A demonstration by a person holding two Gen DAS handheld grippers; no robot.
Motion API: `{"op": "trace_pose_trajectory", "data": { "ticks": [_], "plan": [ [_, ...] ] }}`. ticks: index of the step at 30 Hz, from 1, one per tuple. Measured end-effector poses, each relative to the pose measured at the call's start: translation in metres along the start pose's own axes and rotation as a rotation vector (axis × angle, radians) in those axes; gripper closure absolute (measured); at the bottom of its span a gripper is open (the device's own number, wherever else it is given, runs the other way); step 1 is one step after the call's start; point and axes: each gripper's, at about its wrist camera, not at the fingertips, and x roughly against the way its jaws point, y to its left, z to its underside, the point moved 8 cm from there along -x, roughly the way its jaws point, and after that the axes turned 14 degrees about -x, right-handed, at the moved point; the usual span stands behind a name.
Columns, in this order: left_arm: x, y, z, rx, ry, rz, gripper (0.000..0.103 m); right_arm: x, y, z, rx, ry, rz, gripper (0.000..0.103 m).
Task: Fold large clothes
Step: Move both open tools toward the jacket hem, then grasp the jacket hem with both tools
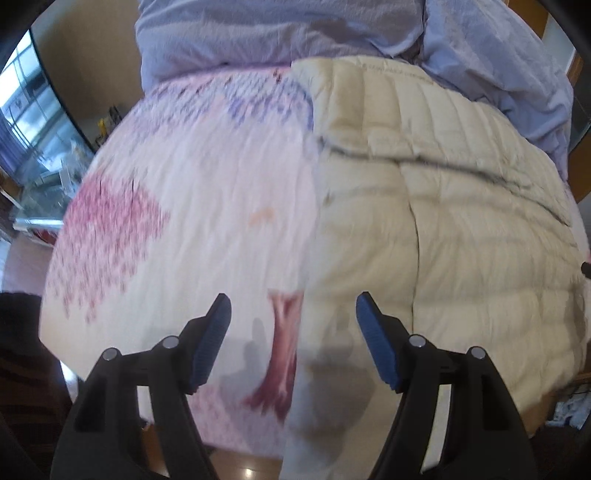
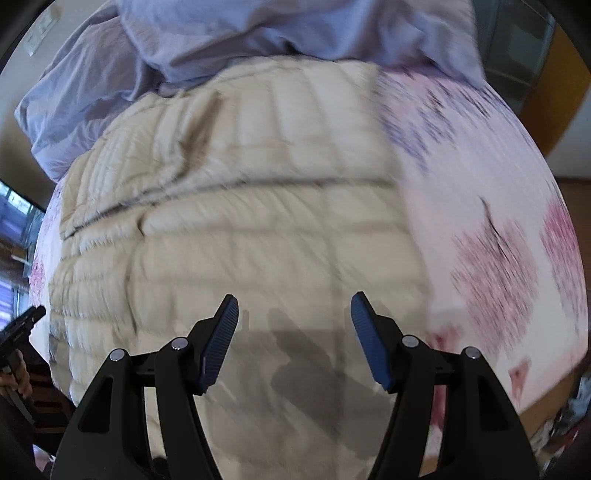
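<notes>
A cream quilted puffer jacket (image 1: 450,229) lies spread flat on a bed covered by a pink sheet (image 1: 177,229) printed with trees. My left gripper (image 1: 293,301) hovers open above the jacket's left edge, where cream fabric meets the sheet, and nothing is between its blue pads. In the right wrist view the jacket (image 2: 240,221) fills the middle. My right gripper (image 2: 294,299) hangs open over its near part and is also empty. Both gripper shadows fall on the fabric below. Both views are blurred by motion.
A rumpled lavender duvet (image 1: 258,33) is heaped at the far end of the bed, also seen as a lavender heap (image 2: 258,29) in the right wrist view. The pink sheet (image 2: 487,206) extends right of the jacket. Wooden floor (image 1: 22,266) and a window lie to the left.
</notes>
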Motion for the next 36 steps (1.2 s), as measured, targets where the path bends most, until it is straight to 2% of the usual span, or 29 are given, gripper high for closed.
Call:
{"op": "trace_pose_trajectory", "data": {
  "ticks": [4, 8, 14, 22, 27, 36],
  "plan": [
    [0.002, -0.008, 0.027, 0.010, 0.022, 0.063, 0.033, 0.011, -0.043, 0.024, -0.090, 0.027, 0.017, 0.038],
    [0.000, -0.021, 0.046, -0.018, 0.052, 0.092, 0.033, 0.011, -0.074, 0.045, -0.128, 0.068, 0.036, 0.038],
    [-0.010, -0.038, 0.062, -0.037, 0.089, 0.123, 0.033, 0.005, -0.098, 0.073, -0.182, 0.129, 0.024, 0.038],
    [-0.012, -0.049, 0.073, -0.050, 0.096, 0.135, 0.035, 0.007, -0.100, 0.094, -0.180, 0.160, -0.031, 0.039],
    [-0.010, -0.054, 0.078, -0.056, 0.089, 0.127, 0.041, 0.008, -0.095, 0.101, -0.172, 0.183, -0.075, 0.055],
    [-0.005, -0.054, 0.080, -0.032, 0.066, 0.129, 0.052, 0.009, -0.087, 0.104, -0.153, 0.192, -0.085, 0.058]
  ]
}}
